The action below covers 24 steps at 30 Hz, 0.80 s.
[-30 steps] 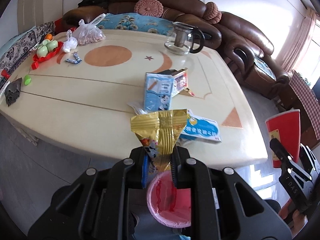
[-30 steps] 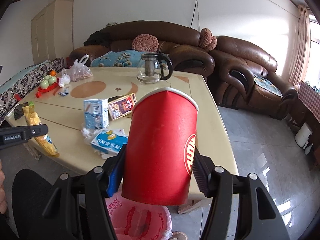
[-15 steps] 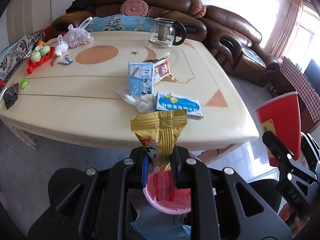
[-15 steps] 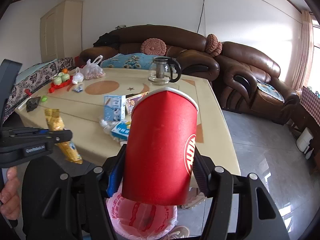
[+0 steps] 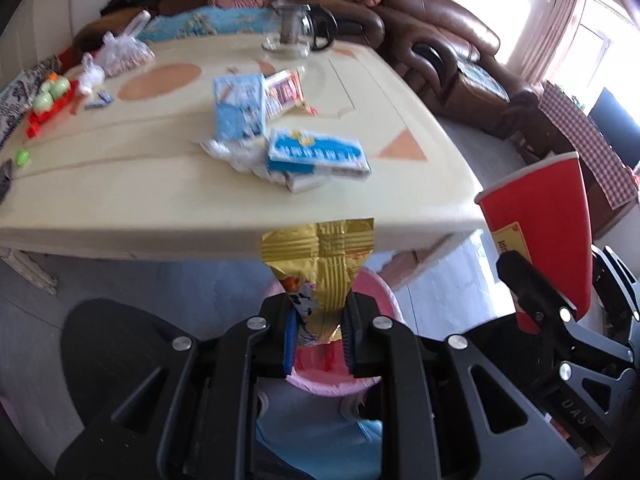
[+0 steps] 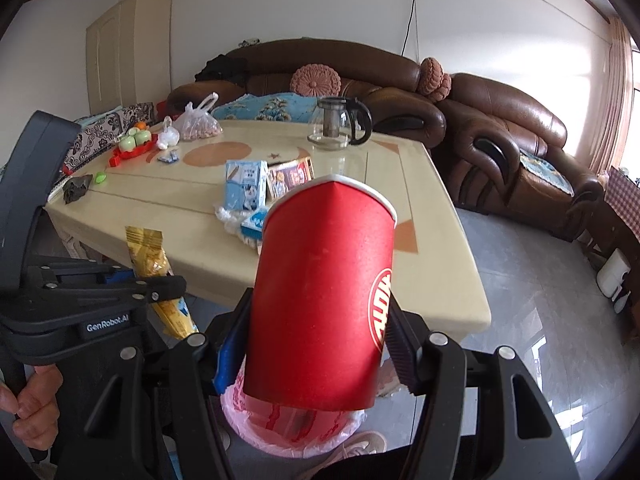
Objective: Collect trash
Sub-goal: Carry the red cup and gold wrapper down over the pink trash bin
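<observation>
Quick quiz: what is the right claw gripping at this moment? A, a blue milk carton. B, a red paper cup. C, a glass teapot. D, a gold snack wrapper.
B: the right claw is shut on the red cup, its pads pressing both sides; the gold wrapper is in the left claw.

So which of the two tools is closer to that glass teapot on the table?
Hard to call; both are well off the table, over the pink bin. The left tool, holding a gold wrapper, and the right tool, holding a red cup, look about equally far from the teapot.
</observation>
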Each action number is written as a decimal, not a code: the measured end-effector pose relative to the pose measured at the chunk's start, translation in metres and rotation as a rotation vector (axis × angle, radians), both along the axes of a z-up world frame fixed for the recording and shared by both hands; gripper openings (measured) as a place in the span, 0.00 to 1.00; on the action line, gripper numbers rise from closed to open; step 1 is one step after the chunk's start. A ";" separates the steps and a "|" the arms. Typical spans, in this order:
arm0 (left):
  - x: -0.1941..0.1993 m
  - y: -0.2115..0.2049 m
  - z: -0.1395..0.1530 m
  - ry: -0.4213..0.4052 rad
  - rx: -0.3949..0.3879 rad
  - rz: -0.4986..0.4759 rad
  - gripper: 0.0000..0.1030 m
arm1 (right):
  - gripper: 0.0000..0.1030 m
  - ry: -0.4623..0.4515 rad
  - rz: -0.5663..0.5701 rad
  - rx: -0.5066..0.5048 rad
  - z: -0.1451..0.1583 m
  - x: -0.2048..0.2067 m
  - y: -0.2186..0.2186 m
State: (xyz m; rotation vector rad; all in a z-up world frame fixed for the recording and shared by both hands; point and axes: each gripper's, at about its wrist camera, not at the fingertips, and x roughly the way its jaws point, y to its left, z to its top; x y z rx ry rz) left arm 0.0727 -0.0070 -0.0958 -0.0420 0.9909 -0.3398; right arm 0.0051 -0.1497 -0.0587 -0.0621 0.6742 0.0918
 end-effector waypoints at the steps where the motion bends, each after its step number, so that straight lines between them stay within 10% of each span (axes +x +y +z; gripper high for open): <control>1: 0.000 -0.001 -0.004 0.009 -0.002 -0.006 0.18 | 0.57 0.006 0.000 0.001 -0.002 0.000 0.001; 24: 0.029 -0.036 -0.109 0.216 0.054 -0.103 0.18 | 0.57 0.217 -0.014 0.034 -0.099 0.037 -0.009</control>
